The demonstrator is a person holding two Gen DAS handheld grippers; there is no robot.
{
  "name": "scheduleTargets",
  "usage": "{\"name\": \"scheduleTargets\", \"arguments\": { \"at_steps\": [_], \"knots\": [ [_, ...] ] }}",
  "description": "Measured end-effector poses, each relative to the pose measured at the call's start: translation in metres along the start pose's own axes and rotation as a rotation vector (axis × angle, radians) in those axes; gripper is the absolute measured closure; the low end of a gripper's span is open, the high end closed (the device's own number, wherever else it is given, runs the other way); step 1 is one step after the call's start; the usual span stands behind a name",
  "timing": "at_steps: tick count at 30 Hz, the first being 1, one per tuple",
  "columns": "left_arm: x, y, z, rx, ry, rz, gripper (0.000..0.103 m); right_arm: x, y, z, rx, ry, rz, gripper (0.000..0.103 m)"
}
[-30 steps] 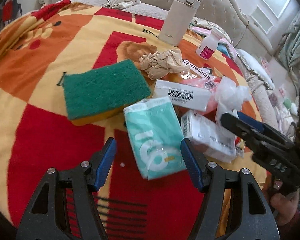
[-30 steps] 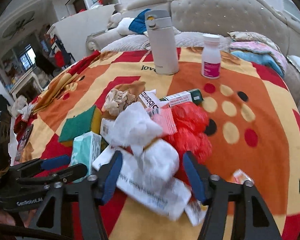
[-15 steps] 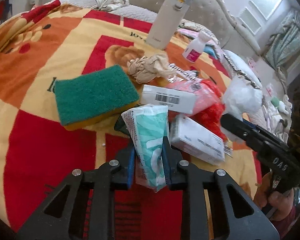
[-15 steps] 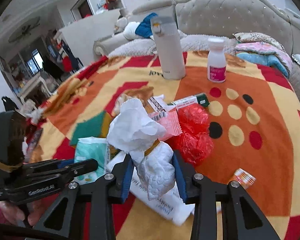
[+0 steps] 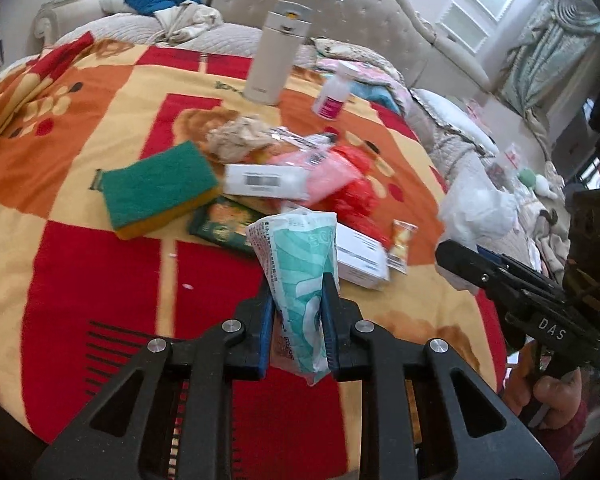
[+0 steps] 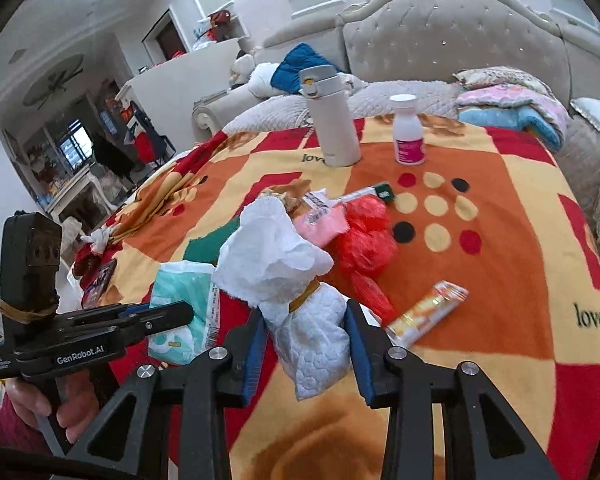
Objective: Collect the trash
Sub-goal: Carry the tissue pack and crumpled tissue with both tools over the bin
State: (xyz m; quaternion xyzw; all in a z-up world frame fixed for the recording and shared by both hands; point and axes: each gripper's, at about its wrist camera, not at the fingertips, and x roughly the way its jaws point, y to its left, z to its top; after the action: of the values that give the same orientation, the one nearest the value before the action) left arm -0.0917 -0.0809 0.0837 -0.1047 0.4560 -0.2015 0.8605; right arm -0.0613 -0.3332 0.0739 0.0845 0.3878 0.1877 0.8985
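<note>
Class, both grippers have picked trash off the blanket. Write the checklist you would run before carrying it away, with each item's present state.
1. Left gripper shut on the teal tissue pack: ok.
2. Right gripper shut on the white paper wad: ok.
3. Both items lifted clear of the pile: ok.
4. Trash bin located: cannot tell, none in view.
5. Blanket cleared of trash: not ok; the red plastic bag and snack wrapper remain.

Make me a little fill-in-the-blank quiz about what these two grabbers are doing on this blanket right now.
The left gripper is shut on a ____ tissue pack.
The right gripper is shut on crumpled ____ paper towel.
The green sponge lies on the ____.

Missing words: teal; white; blanket
</note>
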Motion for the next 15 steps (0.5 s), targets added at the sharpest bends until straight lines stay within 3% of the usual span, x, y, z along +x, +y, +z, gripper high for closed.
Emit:
{"name": "scheduleTargets", "arguments": {
  "at_steps": [15],
  "knots": [
    [0.03,-0.09,-0.012,0.128,0.059,-0.066,0.084,-0.062,-0.074,-0.032,0.122,-0.036,-0.133,0.066]
  ]
}}
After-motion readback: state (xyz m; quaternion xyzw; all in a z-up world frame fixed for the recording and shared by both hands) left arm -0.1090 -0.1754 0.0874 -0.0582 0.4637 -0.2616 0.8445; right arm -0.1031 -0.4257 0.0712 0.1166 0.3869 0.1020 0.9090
